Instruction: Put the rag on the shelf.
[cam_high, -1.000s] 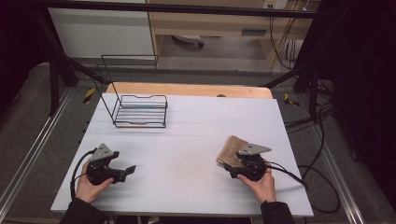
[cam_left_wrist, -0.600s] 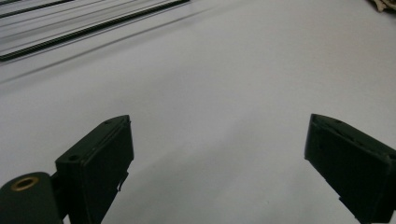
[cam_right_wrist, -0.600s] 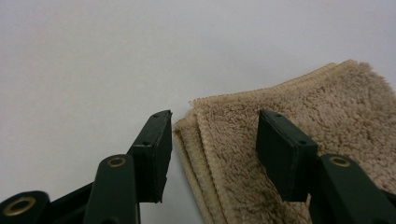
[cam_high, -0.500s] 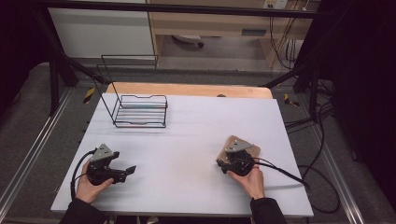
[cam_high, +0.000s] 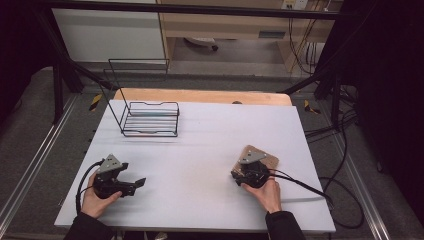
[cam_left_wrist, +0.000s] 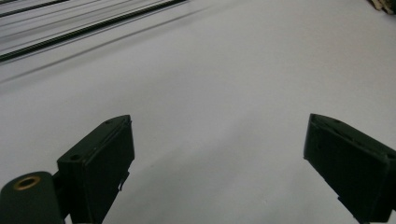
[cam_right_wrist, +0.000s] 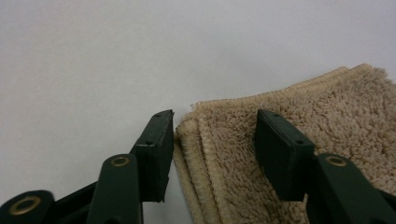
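Folded tan towel lies flat on the white worktop, well right of and nearer the person than the wire rack; the rack stands at the worktop's far left part, well apart from both hands.

Right gripper is at the towel's near corner; jaws have just been closing and now stand at middling width; left jaw sits just off the towel's stacked folded edge, on the bare worktop side, touching or nearly touching that edge, cannot tell which; right jaw sits over the pile on top of the towel; the corner layers lie between the jaws; pads not seen pressing them, so no grip yet. In the high view the right gripper covers the towel's near-left part, its grey plate on top; right hand behind it, cable trailing away from the rack toward the worktop's right edge.

Left gripper has jaws wide apart, nothing between them, bare worktop beneath; in the high view the left gripper rests well in front of the rack, held by the left hand; well apart from the towel.
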